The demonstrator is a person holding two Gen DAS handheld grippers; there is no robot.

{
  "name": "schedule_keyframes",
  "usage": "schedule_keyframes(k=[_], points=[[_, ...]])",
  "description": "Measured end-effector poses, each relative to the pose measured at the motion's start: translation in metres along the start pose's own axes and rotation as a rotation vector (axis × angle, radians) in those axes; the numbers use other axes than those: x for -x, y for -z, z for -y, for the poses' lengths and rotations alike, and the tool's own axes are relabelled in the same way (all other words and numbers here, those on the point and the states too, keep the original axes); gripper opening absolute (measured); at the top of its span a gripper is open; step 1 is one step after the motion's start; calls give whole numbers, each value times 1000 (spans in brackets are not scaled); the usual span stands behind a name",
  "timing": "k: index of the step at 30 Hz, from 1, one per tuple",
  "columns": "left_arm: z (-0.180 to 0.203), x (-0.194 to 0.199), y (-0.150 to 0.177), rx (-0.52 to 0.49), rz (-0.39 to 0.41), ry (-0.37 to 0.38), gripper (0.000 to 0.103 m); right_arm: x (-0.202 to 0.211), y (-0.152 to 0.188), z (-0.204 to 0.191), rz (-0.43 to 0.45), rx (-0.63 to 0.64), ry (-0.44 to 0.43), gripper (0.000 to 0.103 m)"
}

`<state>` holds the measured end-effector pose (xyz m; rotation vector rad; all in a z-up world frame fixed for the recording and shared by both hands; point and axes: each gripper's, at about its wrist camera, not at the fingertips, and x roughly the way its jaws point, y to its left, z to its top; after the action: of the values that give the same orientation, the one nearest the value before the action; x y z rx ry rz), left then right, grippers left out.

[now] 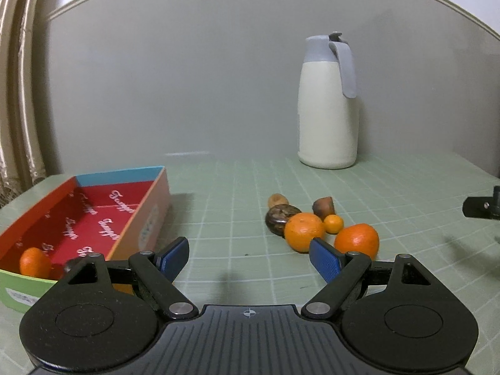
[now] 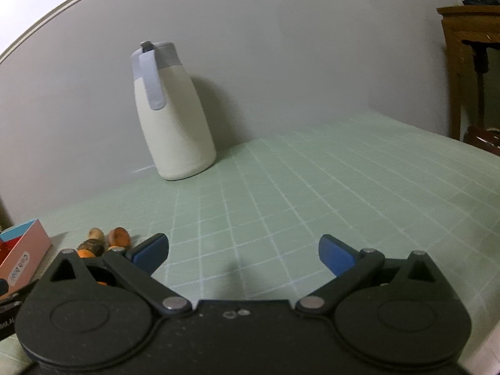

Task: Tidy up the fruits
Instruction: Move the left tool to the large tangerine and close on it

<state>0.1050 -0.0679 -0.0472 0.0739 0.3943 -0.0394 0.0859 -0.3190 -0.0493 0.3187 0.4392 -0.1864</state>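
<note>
**Op A:** From my left wrist view, the fruit sits in a loose cluster on the green gridded surface [image 1: 243, 193], well to the right of the box [image 1: 131, 228]. Nearest me are two large oranges [image 1: 303, 232] [image 1: 357, 239], with a small mandarin [image 1: 333, 223] between and just behind them. Touching the left orange from behind is a dark, mottled round fruit [image 1: 281, 217]; I can't tell what kind. Behind that lie a small tan fruit [image 1: 277, 200] and a brown, shrivelled one [image 1: 324, 206].

**Op B:** Anything in the box?

**Op A:** One orange [image 1: 34, 265], in the near left corner on the red printed lining.

**Op B:** And your tongs?

**Op A:** My left tongs [image 1: 250, 257] are released, blue pads spread wide, nothing between them, low over the surface just right of the box. The right pad [image 1: 326, 257] overlaps the gap between the two large oranges in view; I can't tell whether it touches either.

**Op B:** Right side?

**Op A:** My right tongs [image 2: 243, 251] are also spread and empty, over bare surface [image 2: 312, 187] well right of the box [image 2: 25, 250]. From there I only catch the edge of the cluster past the left pad [image 2: 150, 251]: the tan fruit [image 2: 96, 234], the brown one [image 2: 118, 236], and a sliver of orange. A white thermos jug with a grey-blue lid [image 1: 328, 106] [image 2: 175, 115] stands by the wall, far behind and right of the box.
</note>
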Motion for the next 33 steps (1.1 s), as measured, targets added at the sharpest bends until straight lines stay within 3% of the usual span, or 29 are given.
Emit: schedule_keyframes(k=[12, 23, 27, 33], points=[[15, -20, -10, 17, -20, 16, 83, -1, 2, 20, -10, -38, 28, 103], [26, -44, -20, 17, -95, 17, 83, 0, 2, 17, -15, -38, 4, 103], [30, -55, -22, 17, -129, 28, 71, -1, 1, 17, -18, -44, 0, 103], [36, -61, -24, 2, -130, 39, 70, -1, 0, 19, -20, -59, -3, 103]])
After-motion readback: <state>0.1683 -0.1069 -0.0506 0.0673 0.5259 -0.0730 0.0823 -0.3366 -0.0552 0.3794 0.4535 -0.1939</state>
